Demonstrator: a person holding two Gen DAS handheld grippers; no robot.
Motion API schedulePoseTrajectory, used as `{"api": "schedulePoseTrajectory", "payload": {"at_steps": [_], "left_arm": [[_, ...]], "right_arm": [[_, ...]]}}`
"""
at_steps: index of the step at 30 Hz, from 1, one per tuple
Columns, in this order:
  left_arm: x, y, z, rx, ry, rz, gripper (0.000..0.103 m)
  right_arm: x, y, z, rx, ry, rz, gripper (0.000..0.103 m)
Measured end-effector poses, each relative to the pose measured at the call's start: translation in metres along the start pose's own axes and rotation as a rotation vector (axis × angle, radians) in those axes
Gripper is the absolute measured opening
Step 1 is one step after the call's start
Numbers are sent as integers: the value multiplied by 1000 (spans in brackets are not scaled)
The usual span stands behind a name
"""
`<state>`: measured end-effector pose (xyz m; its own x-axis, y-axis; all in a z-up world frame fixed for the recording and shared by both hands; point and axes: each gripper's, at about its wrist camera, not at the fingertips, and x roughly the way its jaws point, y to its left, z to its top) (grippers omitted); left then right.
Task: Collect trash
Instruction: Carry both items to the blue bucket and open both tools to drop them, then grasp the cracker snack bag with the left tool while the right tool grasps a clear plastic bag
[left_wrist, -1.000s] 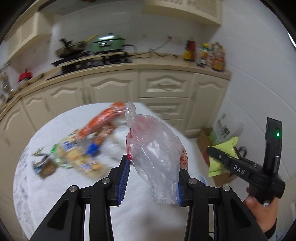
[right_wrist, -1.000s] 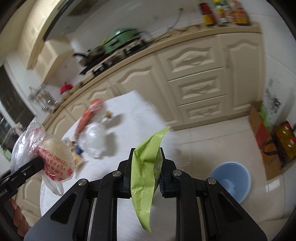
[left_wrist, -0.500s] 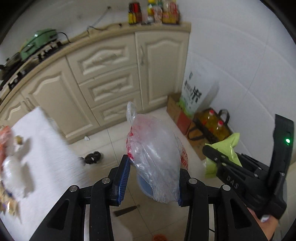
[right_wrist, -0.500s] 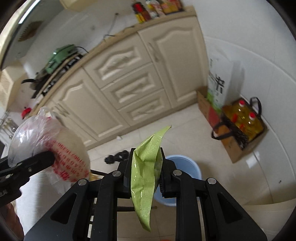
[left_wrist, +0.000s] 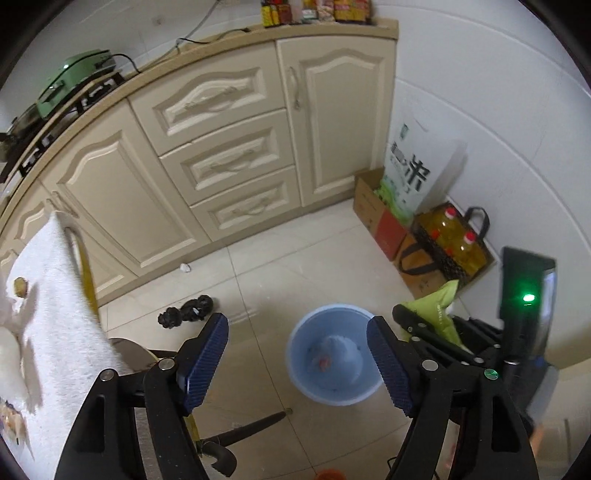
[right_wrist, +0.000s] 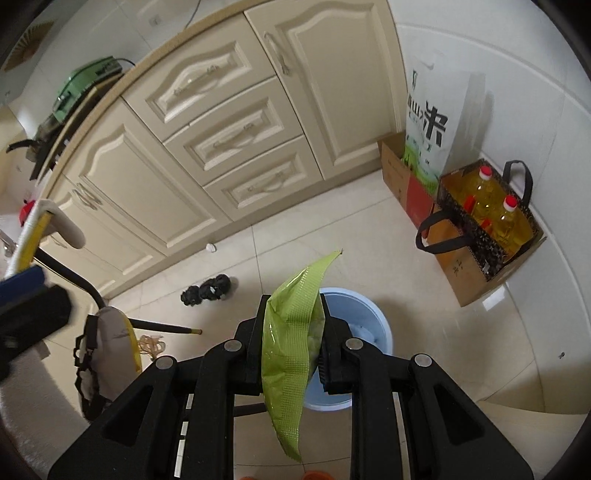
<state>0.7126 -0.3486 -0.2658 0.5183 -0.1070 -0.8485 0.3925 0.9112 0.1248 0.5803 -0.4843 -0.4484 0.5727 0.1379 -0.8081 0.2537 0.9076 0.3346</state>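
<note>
A light blue bin (left_wrist: 334, 354) stands on the tiled floor, and the clear plastic bag with red print (left_wrist: 338, 356) lies inside it. My left gripper (left_wrist: 297, 363) hangs above the bin, open and empty. My right gripper (right_wrist: 291, 343) is shut on a green snack wrapper (right_wrist: 291, 332) and holds it over the near edge of the bin (right_wrist: 369, 325). The right gripper and the wrapper (left_wrist: 434, 310) also show at the right of the left wrist view.
Cream cabinets (left_wrist: 221, 147) run along the back. A cardboard box, a rice bag (left_wrist: 410, 173) and a bag with oil bottles (left_wrist: 454, 240) stand by the right wall. The white-covered table (left_wrist: 55, 325) with more trash is at left. A black object (left_wrist: 188, 308) lies on the floor.
My left gripper opened and the clear plastic bag dropped into the blue bin. Both grippers swung from the table to above the bin. The right gripper still holds the green wrapper.
</note>
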Motion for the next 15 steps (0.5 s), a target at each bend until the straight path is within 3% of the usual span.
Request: {"api": "schedulePoseTrajectory", "payload": {"at_steps": [4,5,6,8,15], "left_arm": [[-30,5,-17,-30,-40,7,74],[-37,5,-19,-35,-53,11,75],[-48,8,-23,-39,-67,18,75],[-67,12,-30,-44,-93,36,76],[-151,41,-68,-115,-189,62,77]], "right_arm": [[2,9,4,-7,-2,-17,26],[-3,13,4,-11,-14,-17,33],[-7,16,5,-16,-22,-27,40],[-21,23,8,-29,-42,-34,78],[-108,62,9,-47,-148,13,79]]}}
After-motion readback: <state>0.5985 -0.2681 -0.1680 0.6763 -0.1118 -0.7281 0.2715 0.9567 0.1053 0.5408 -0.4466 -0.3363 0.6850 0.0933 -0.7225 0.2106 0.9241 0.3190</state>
